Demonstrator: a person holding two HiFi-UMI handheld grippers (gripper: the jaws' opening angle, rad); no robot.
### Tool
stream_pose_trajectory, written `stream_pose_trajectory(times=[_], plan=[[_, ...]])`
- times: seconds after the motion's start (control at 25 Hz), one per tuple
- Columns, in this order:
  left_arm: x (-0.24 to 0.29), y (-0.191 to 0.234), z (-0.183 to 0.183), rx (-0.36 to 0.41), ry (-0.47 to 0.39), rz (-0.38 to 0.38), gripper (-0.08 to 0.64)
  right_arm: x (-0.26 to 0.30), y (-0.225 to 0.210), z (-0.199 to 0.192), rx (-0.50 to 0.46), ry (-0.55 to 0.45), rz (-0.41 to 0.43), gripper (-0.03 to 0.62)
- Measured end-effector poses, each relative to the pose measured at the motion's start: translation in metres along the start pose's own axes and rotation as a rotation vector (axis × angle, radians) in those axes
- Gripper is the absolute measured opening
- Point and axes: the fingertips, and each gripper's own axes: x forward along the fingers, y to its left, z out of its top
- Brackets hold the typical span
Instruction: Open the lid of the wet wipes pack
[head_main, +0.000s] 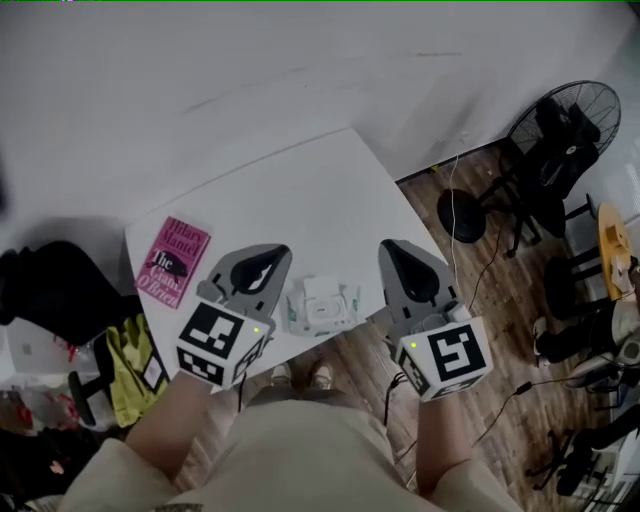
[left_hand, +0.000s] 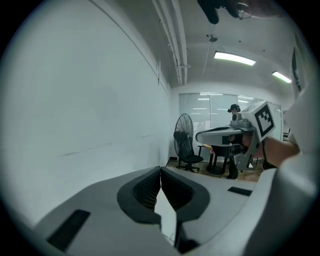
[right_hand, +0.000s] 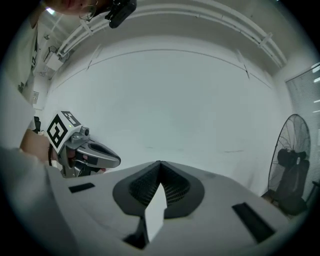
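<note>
The wet wipes pack (head_main: 322, 305) lies on the white table (head_main: 320, 190) near its front edge, white with a pale lid on top; whether the lid is raised I cannot tell. My left gripper (head_main: 278, 251) is held up high to the left of the pack, and its jaws meet at the tips with nothing between them. My right gripper (head_main: 388, 247) hangs to the pack's right, also shut and empty. Neither touches the pack. In the left gripper view the left gripper (left_hand: 160, 170) points at the wall; in the right gripper view the right gripper (right_hand: 159, 164) does too.
A pink book (head_main: 172, 261) lies at the table's left end. A floor fan (head_main: 560, 125) and chairs stand to the right on the wooden floor. Bags and clutter (head_main: 60, 320) sit left of the table. The person's shoes (head_main: 300, 376) show below the table edge.
</note>
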Motion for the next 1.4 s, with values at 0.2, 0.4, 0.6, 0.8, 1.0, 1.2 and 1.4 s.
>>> stream_pose_trajectory(times=[0.2, 0.4, 0.6, 0.8, 1.0, 1.2, 1.4], plan=[[-0.023, -0.012, 0.057, 0.060, -0.128, -0.003, 0.023, -0.027, -0.004, 0.040, -0.027, -0.087, -0.018, 0.023], [-0.044, -0.018, 0.088, 0.079, -0.196, 0.006, 0.023, -0.048, -0.005, 0.062, -0.031, -0.148, -0.042, 0.023], [-0.058, -0.026, 0.091, 0.100, -0.214, -0.018, 0.023, -0.060, 0.002, 0.067, 0.017, -0.187, -0.022, 0.023], [-0.064, -0.024, 0.074, 0.095, -0.174, -0.008, 0.023, -0.069, 0.002, 0.067, 0.075, -0.222, -0.020, 0.023], [-0.065, -0.023, 0.063, 0.089, -0.169, 0.010, 0.023, -0.070, 0.004, 0.047, -0.022, -0.148, -0.056, 0.023], [-0.060, -0.022, 0.033, 0.070, -0.116, 0.020, 0.023, -0.064, 0.014, 0.025, -0.068, -0.089, -0.072, 0.023], [-0.059, -0.025, 0.007, 0.033, -0.060, 0.026, 0.023, -0.066, 0.020, 0.009, -0.040, -0.041, -0.044, 0.023]])
